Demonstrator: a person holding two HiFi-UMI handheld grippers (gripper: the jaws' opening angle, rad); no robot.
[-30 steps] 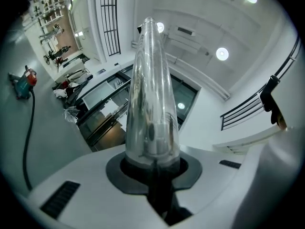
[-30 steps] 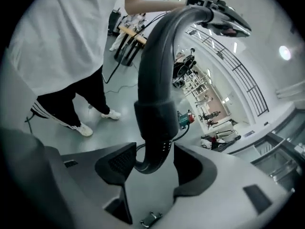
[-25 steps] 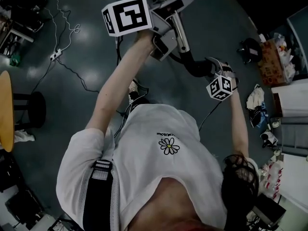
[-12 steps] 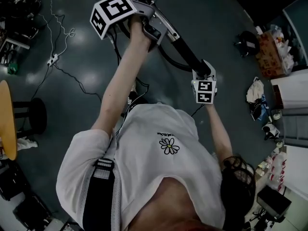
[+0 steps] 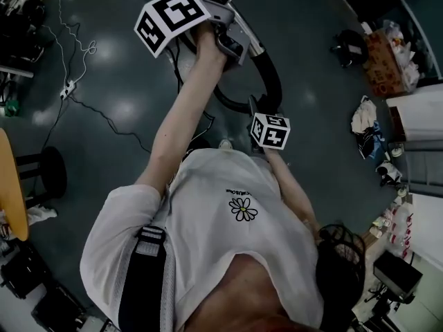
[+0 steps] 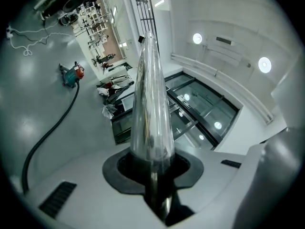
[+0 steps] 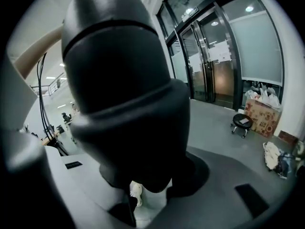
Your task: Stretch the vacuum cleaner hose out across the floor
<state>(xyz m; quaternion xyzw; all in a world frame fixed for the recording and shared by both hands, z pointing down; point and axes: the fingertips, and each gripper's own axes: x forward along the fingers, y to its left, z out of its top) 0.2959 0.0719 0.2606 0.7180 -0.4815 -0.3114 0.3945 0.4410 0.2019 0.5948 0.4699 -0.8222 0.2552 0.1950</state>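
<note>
In the head view my left gripper (image 5: 232,39) is held out ahead, shut on the vacuum's shiny metal tube (image 5: 243,32). The left gripper view shows that tube (image 6: 150,109) running straight out from between the jaws of the left gripper (image 6: 153,178). From the tube a black hose (image 5: 274,81) curves back to my right gripper (image 5: 261,111), close to my chest. In the right gripper view the hose's thick black end piece (image 7: 124,94) fills the right gripper (image 7: 143,178). Its jaws have just been closing and now grip that piece.
A white cable and power strip (image 5: 67,88) lie on the dark floor at left, near a black stool (image 5: 52,171) and a round wooden table (image 5: 10,185). A cardboard box (image 5: 387,68) and bags stand at right. A teal machine (image 6: 71,75) sits far off.
My right gripper has come left and back toward my chest and has rolled over. The black hose now bends in a tighter curve. The left gripper shifted a little.
</note>
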